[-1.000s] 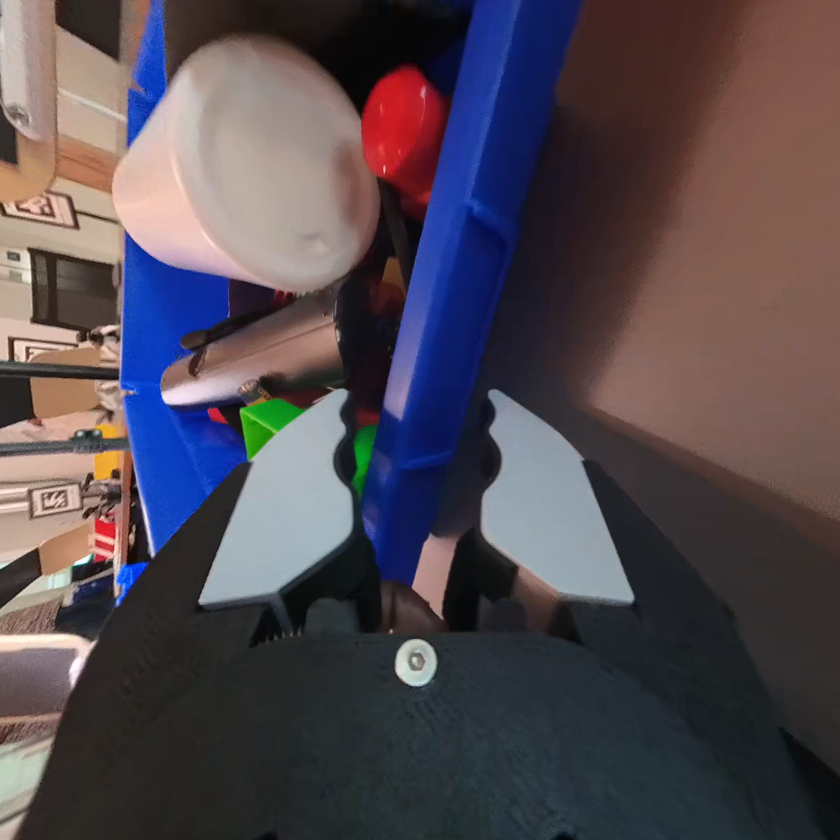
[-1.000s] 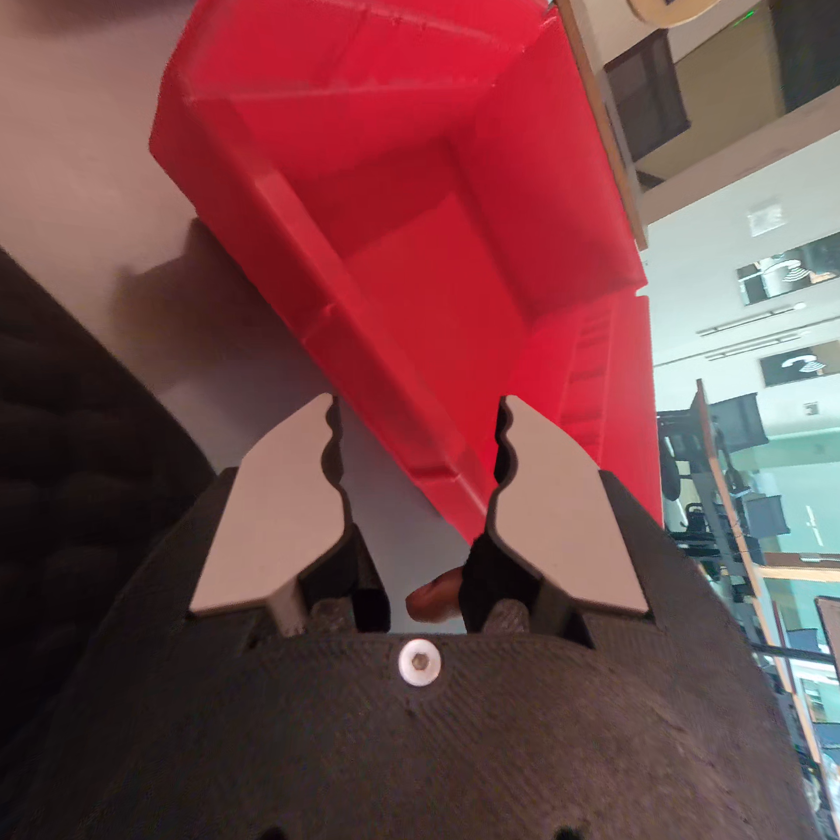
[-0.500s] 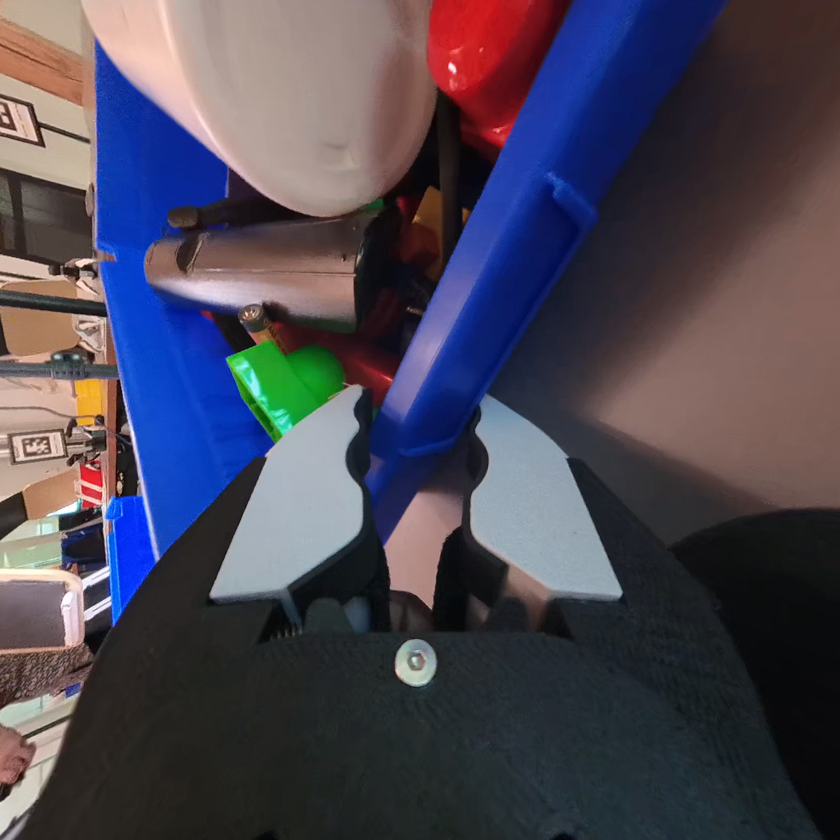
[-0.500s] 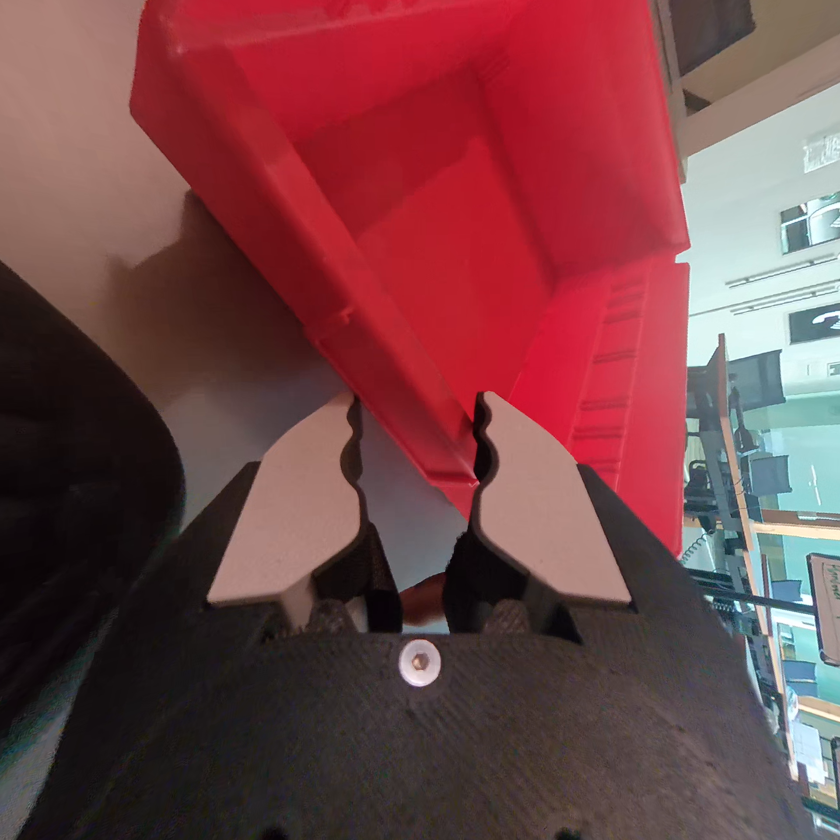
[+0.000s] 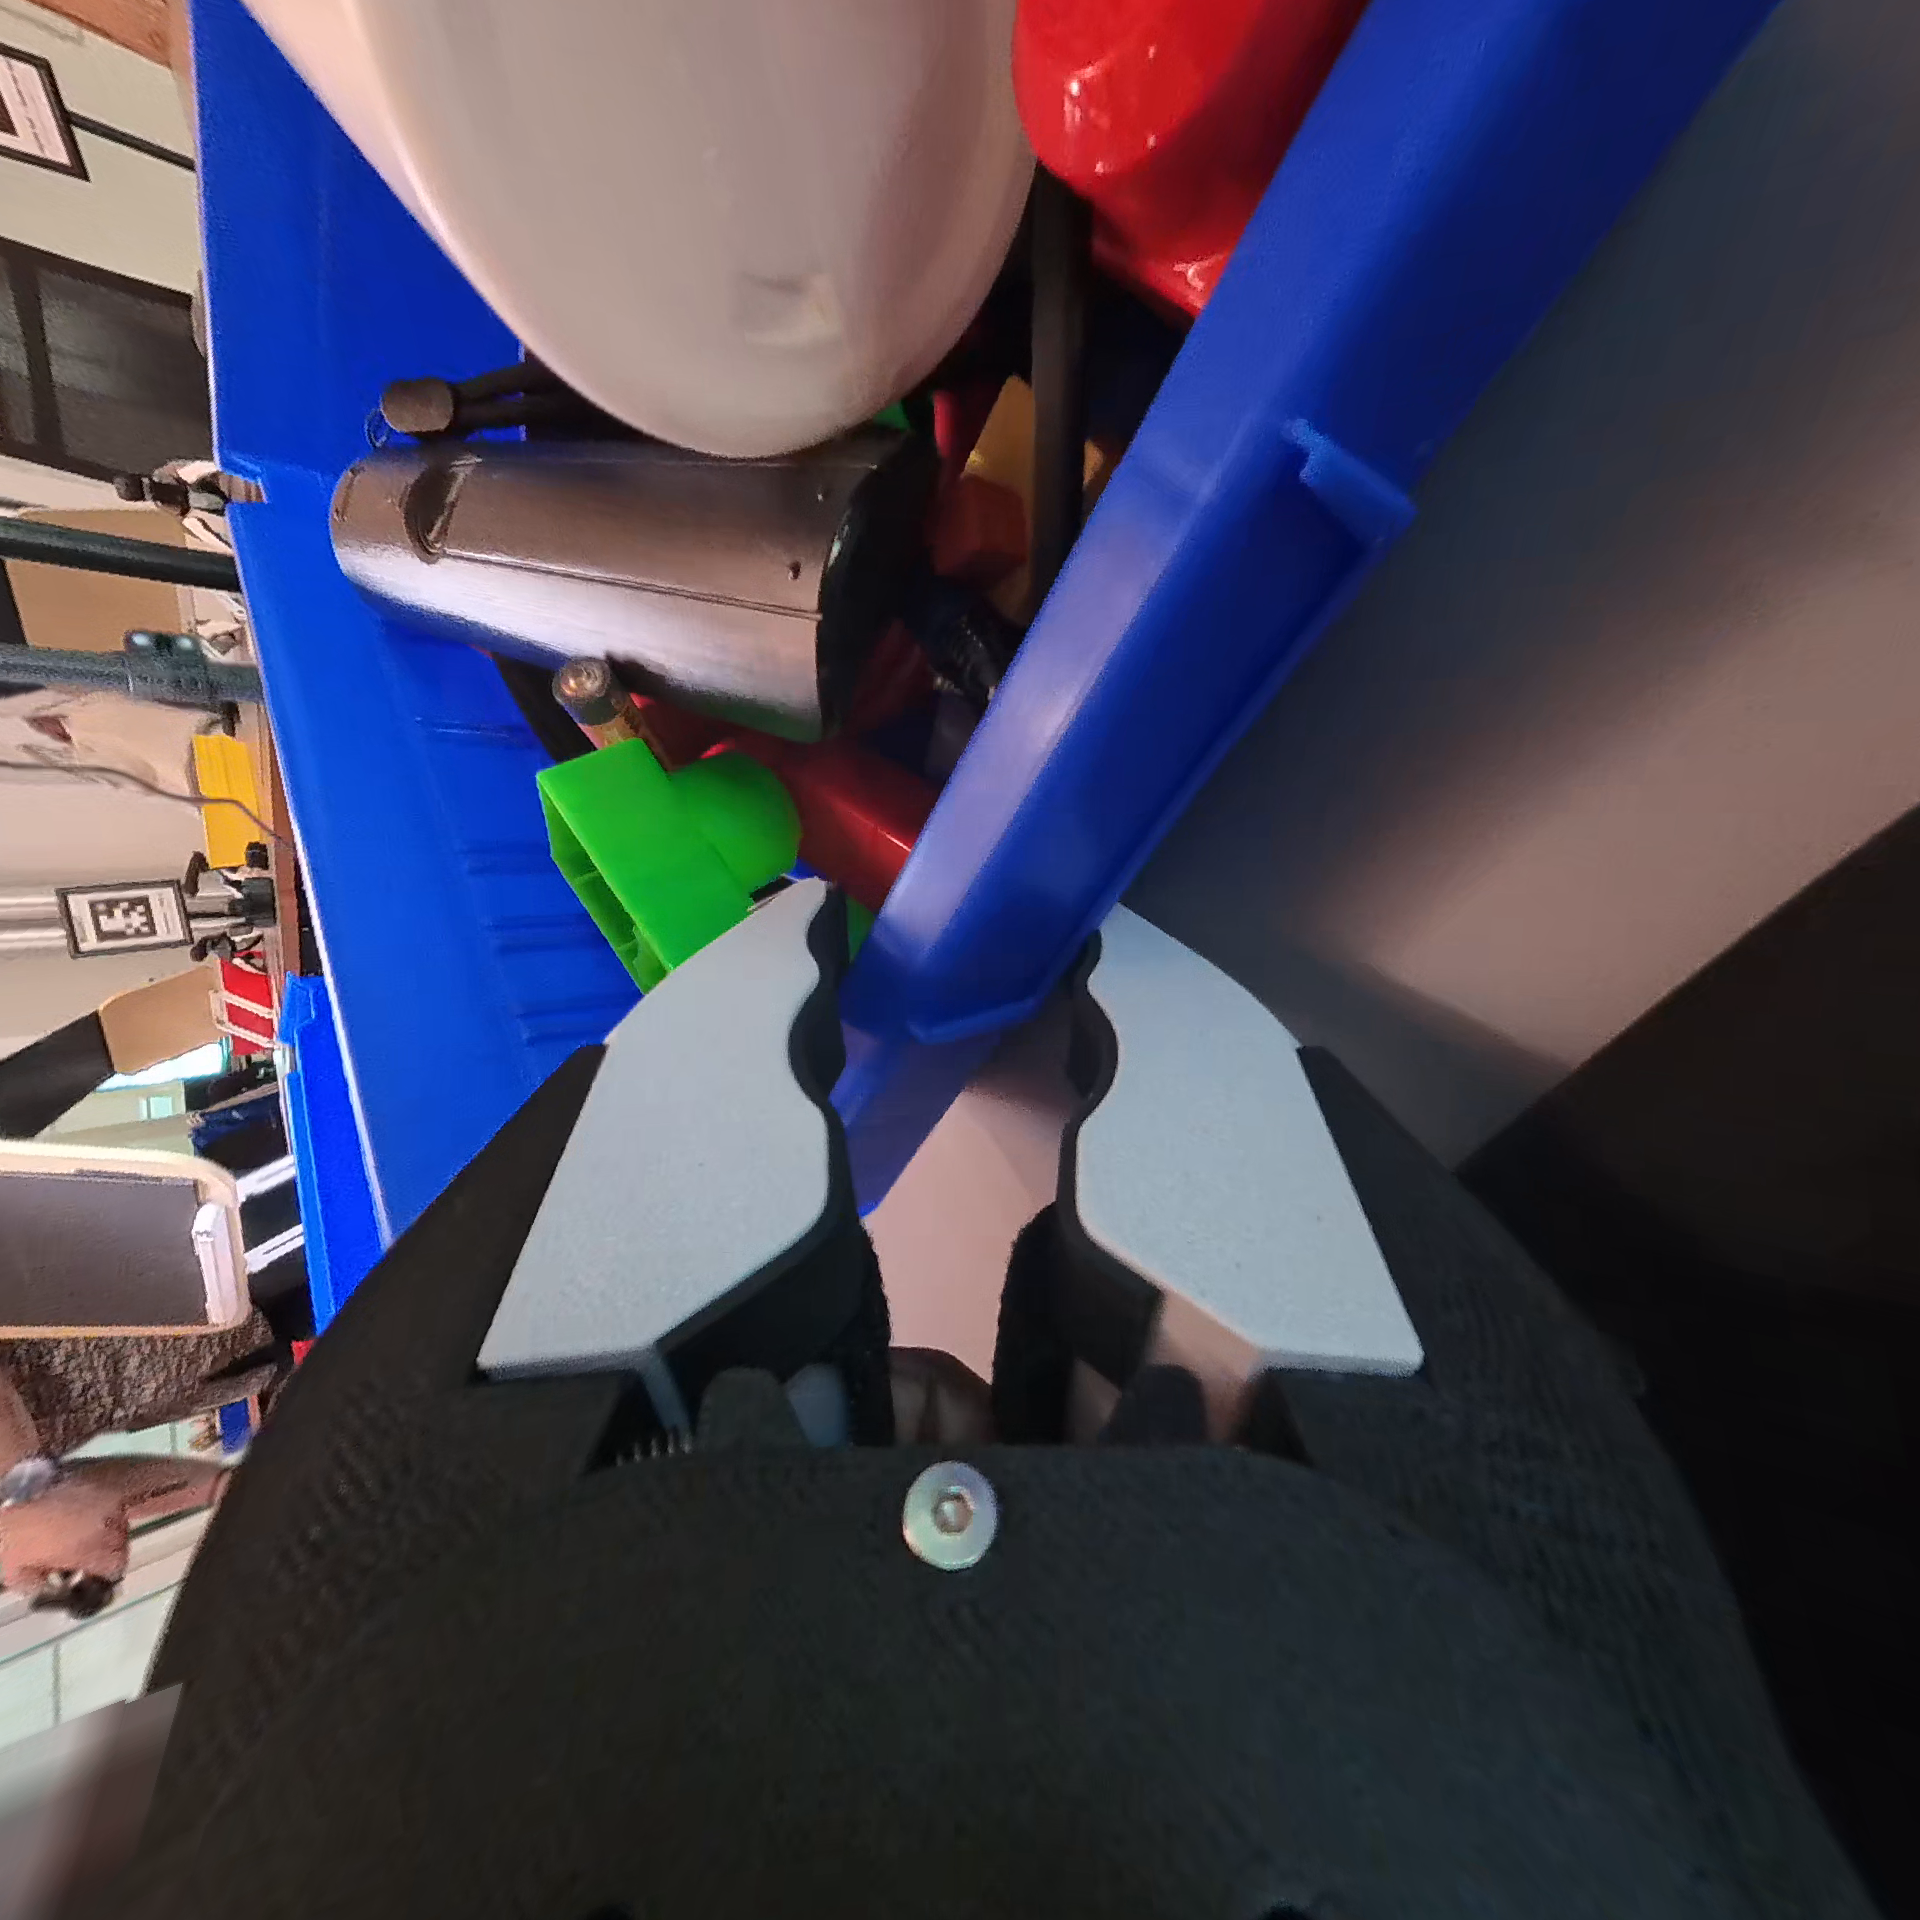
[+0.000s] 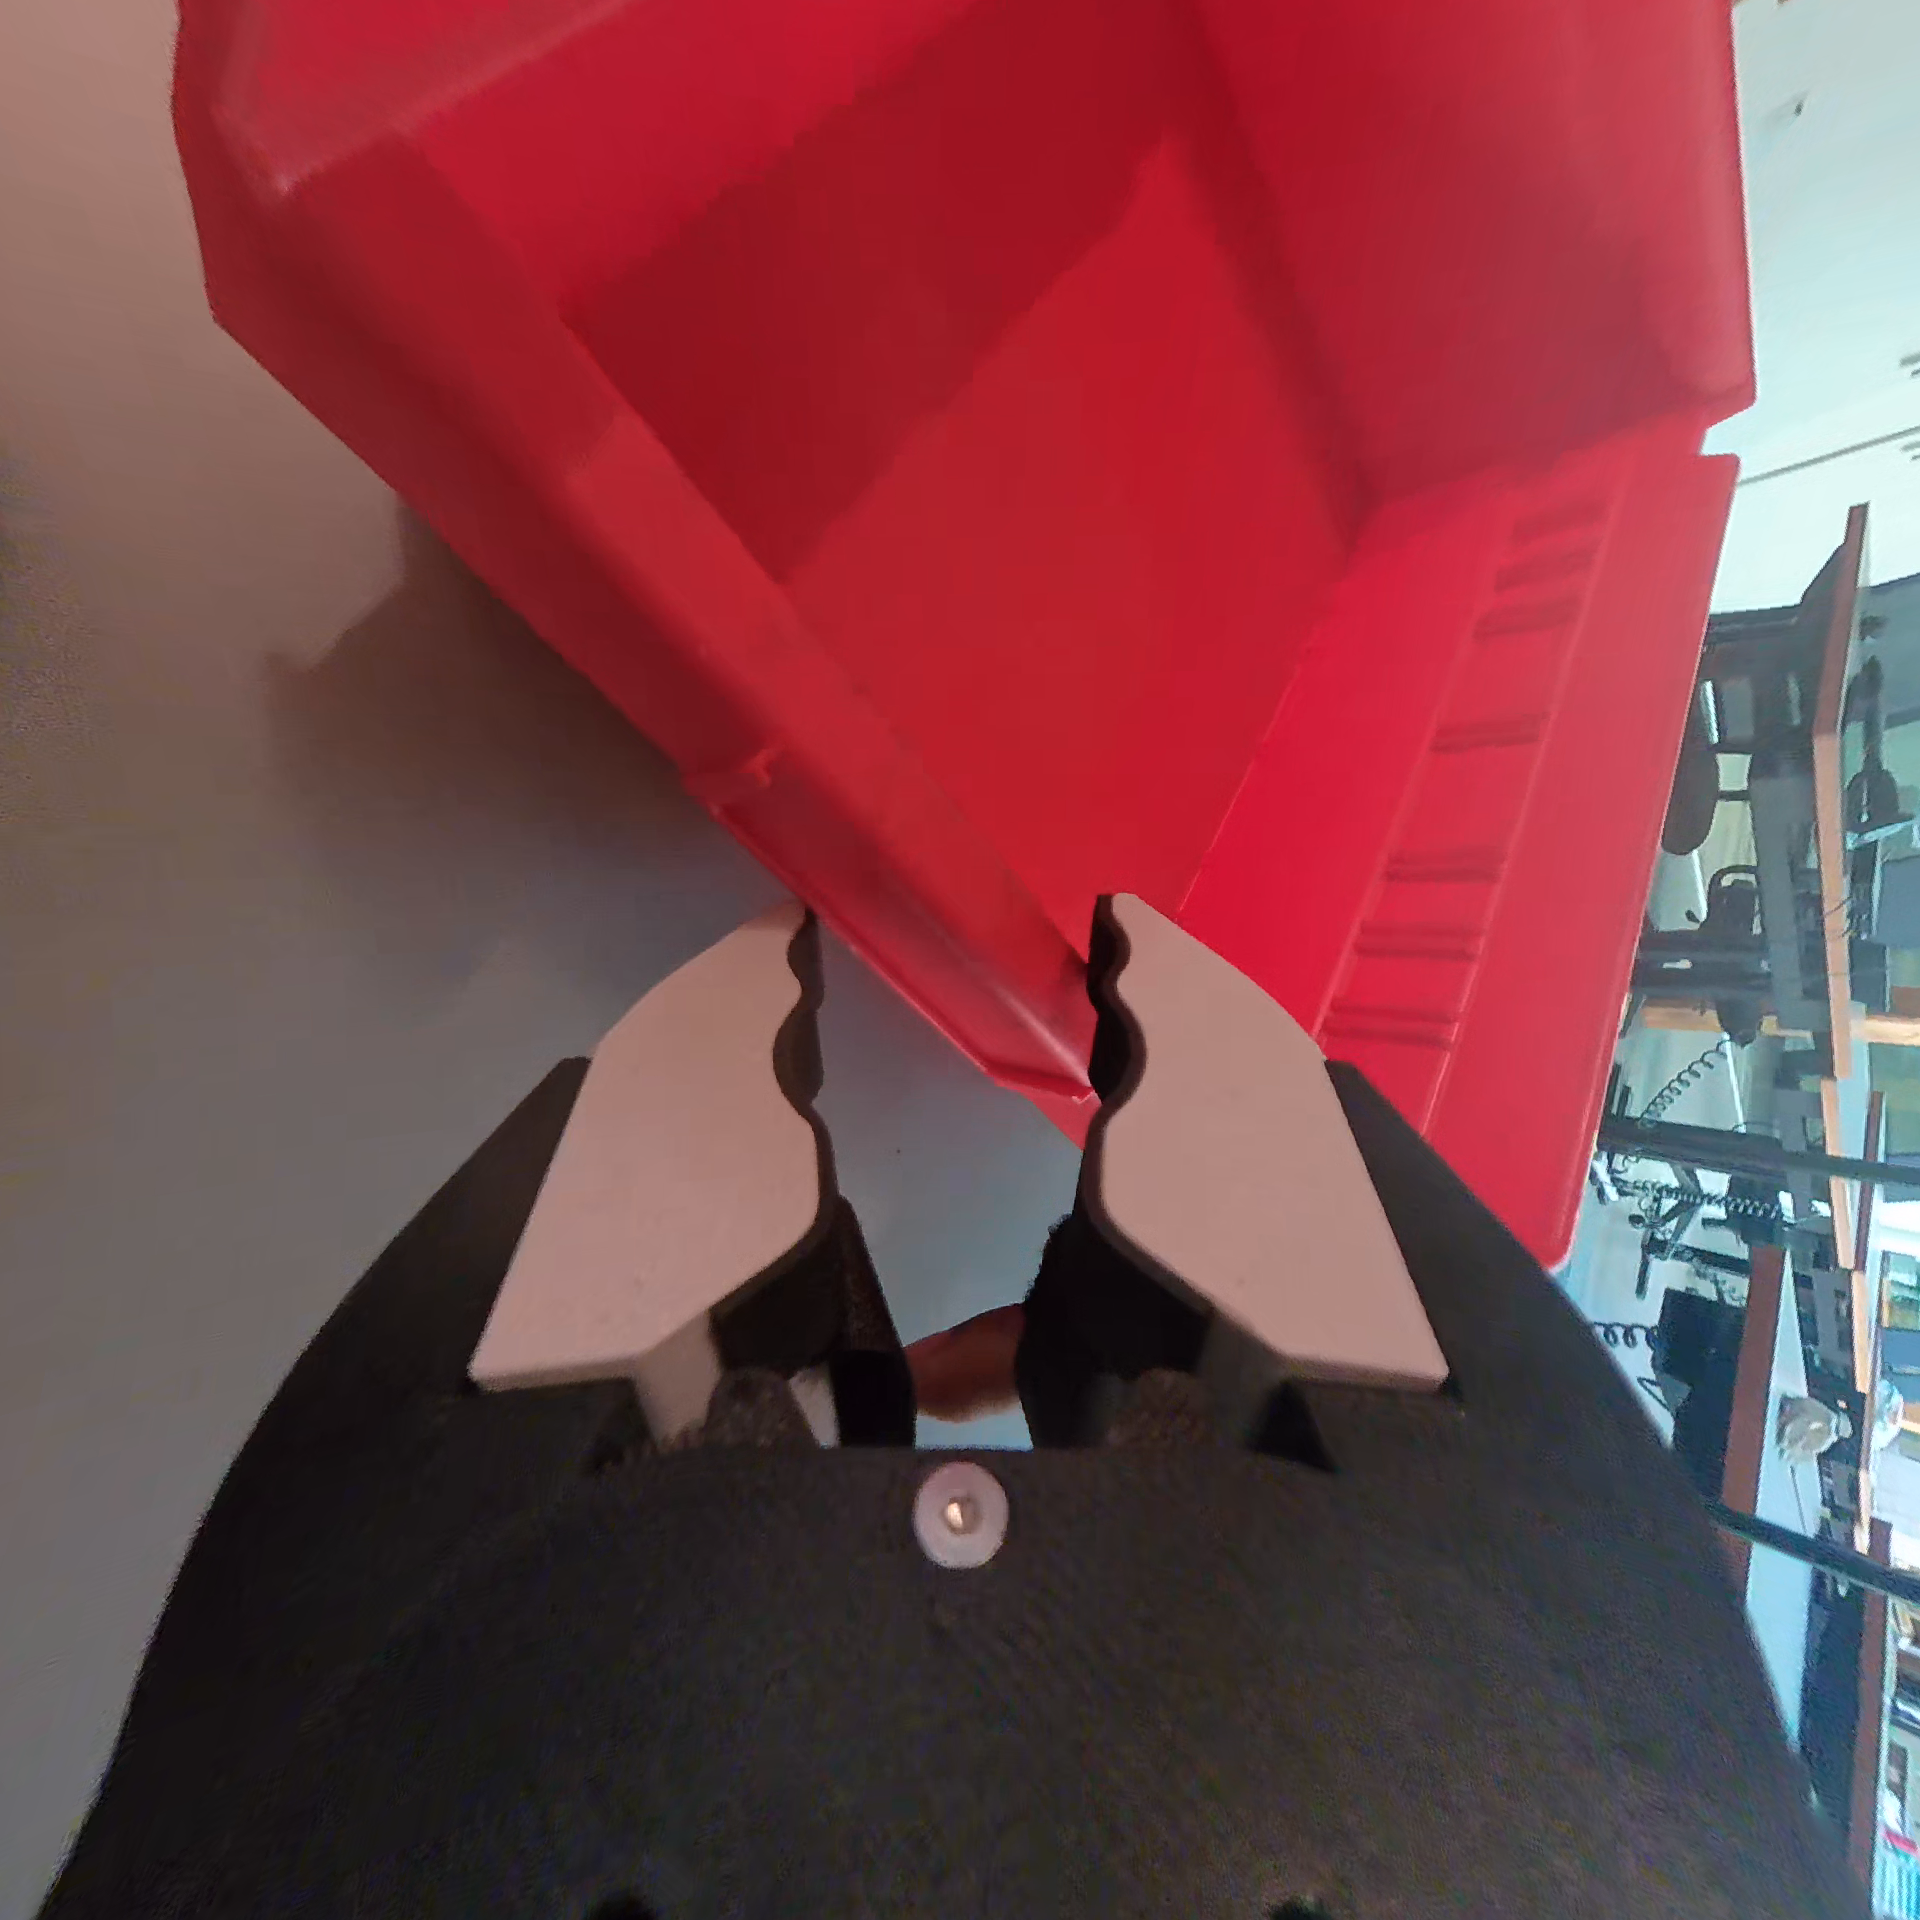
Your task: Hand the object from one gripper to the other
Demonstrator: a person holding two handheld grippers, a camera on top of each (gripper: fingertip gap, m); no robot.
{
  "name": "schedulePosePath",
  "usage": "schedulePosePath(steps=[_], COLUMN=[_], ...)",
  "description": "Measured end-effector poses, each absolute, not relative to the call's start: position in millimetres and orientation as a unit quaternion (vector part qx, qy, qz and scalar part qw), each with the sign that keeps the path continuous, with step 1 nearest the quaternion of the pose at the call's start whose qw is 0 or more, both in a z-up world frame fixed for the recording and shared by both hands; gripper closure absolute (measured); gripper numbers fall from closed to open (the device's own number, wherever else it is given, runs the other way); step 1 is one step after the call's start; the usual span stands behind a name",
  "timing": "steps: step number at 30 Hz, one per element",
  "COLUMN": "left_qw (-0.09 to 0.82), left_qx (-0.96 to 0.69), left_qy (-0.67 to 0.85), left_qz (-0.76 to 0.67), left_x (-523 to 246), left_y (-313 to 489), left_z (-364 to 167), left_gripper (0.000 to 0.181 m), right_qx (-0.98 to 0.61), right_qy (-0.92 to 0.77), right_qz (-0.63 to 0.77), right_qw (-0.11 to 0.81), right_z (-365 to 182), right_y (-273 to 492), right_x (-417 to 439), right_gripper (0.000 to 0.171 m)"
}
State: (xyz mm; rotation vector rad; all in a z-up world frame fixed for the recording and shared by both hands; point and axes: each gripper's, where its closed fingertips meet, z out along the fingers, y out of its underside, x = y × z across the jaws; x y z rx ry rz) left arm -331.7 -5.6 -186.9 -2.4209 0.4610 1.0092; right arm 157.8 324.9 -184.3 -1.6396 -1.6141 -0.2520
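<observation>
My left gripper [image 5: 956,925] is shut on the near corner of the rim of a blue bin [image 5: 1153,665]. The bin holds a white cup [image 5: 707,187], a metal cylinder [image 5: 603,582], a green plastic piece [image 5: 665,852], a red object [image 5: 1153,114] and several other small items. My right gripper [image 6: 951,925] is shut on the near corner of the rim of an empty red bin [image 6: 1039,468]. One finger of each gripper is inside its bin and one outside.
Both bins sit on a grey table [image 6: 260,883]. A dark black surface [image 5: 1714,1143] lies at the right of the left wrist view. Office furniture and stands [image 6: 1787,831] are in the background beyond the table edge. The left gripper's tips are roughly 60 centimetres from the right gripper's.
Both grippers moved forward onto the bin rims and their jaws narrowed from wide open to clamped on the rims. Both bins loom larger in view.
</observation>
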Motion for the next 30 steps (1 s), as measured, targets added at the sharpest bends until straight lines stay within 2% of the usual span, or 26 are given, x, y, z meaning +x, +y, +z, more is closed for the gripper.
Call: schedulePosePath(steps=[23, 26, 28, 30], left_qw=[0.192, 0.215, 0.25, 0.318], left_qx=[-0.892, -0.89, -0.896, -0.886], left_qy=[0.155, 0.144, 0.104, 0.056], left_qz=[0.378, 0.375, 0.352, 0.332], left_x=[-383, -380, -371, -355], left_y=[-122, -126, -126, -124], left_z=[-186, -185, -180, -160], left_gripper=[0.141, 0.139, 0.124, 0.116], right_qx=[-0.711, -0.721, -0.741, -0.75], right_qy=[-0.612, -0.607, -0.595, -0.587], right_qz=[-0.135, -0.126, -0.078, -0.024], right_qw=[0.317, 0.31, 0.3, 0.304], right_z=[-187, -187, -187, -179], right_y=[316, 312, 303, 293], right_x=[235, 238, 235, 233], right_gripper=[0.119, 0.117, 0.106, 0.102])
